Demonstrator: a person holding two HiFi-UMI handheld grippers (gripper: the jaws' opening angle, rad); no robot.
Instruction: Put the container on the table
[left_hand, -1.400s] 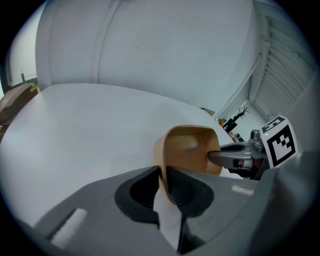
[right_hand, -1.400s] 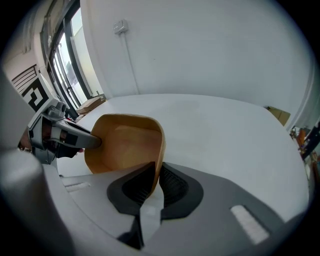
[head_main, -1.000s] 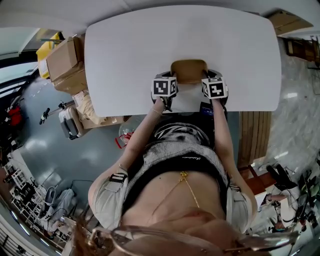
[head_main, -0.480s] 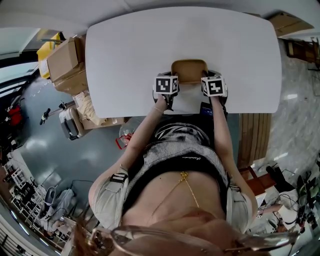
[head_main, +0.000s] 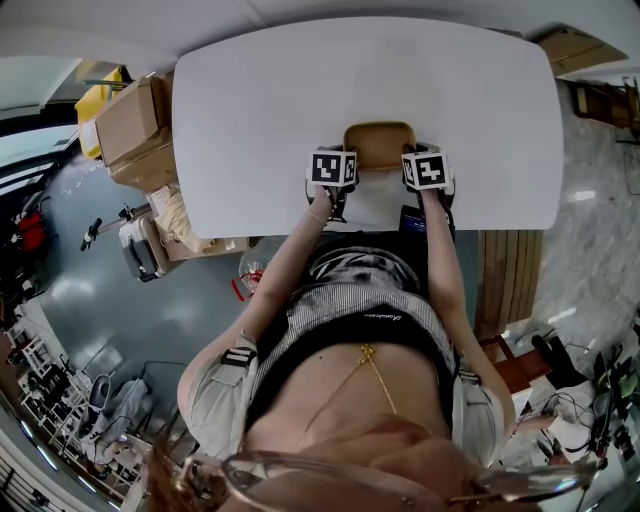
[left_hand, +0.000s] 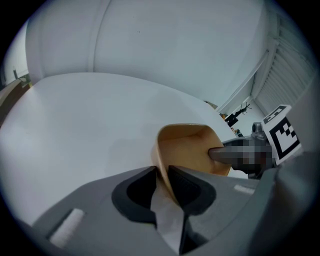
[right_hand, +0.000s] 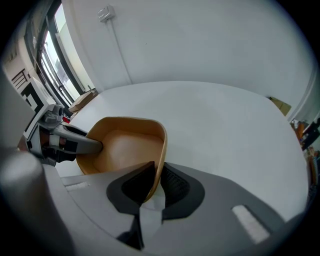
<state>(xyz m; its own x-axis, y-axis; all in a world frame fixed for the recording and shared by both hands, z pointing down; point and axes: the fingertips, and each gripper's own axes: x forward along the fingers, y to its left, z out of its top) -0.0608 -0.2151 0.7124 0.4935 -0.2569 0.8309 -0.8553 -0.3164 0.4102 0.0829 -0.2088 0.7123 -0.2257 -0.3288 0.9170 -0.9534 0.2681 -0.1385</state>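
A tan, empty container (head_main: 379, 143) with rounded corners is over the near edge of the white table (head_main: 260, 90). My left gripper (head_main: 332, 168) is shut on its left wall (left_hand: 161, 162), one jaw inside and one outside. My right gripper (head_main: 427, 170) is shut on its right wall (right_hand: 161, 165) the same way. In the left gripper view the container (left_hand: 187, 152) shows the right gripper's inner finger (left_hand: 222, 154) reaching into it; in the right gripper view the container (right_hand: 125, 150) shows the left gripper's finger (right_hand: 82, 145). I cannot tell whether its base touches the table.
Cardboard boxes (head_main: 135, 125) and a yellow item (head_main: 95, 100) stand on the floor left of the table. A wooden slatted piece (head_main: 505, 280) lies on the floor at the right. The person's torso fills the lower head view.
Both grippers and the container have shifted slightly further over the table, away from the person. The grips are unchanged.
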